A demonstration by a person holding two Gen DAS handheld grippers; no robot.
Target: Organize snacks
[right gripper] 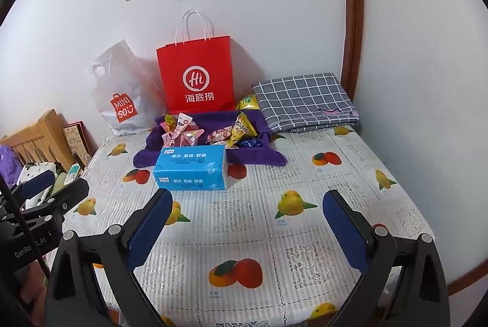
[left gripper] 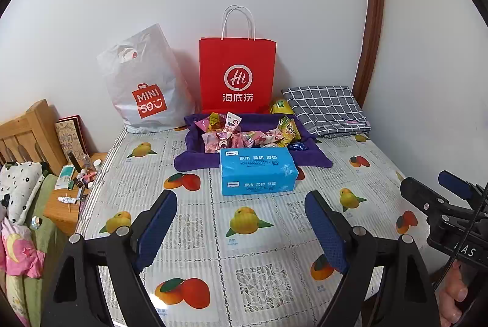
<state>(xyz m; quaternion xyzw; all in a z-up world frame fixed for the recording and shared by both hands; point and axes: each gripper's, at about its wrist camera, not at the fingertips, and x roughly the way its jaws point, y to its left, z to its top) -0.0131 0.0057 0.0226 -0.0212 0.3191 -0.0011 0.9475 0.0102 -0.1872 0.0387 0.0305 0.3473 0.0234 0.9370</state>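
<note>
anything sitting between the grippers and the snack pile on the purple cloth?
Yes. The blue tissue pack lies directly in front of the snacks on the purple cloth, between them and both open, empty grippers: left gripper, right gripper. Otherwise only bare tablecloth.

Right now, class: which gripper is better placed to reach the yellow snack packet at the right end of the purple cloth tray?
Probably the right gripper: open, and the yellow snack packet lies almost straight ahead of it. From the left gripper, also open, it sits off to the right.
</note>
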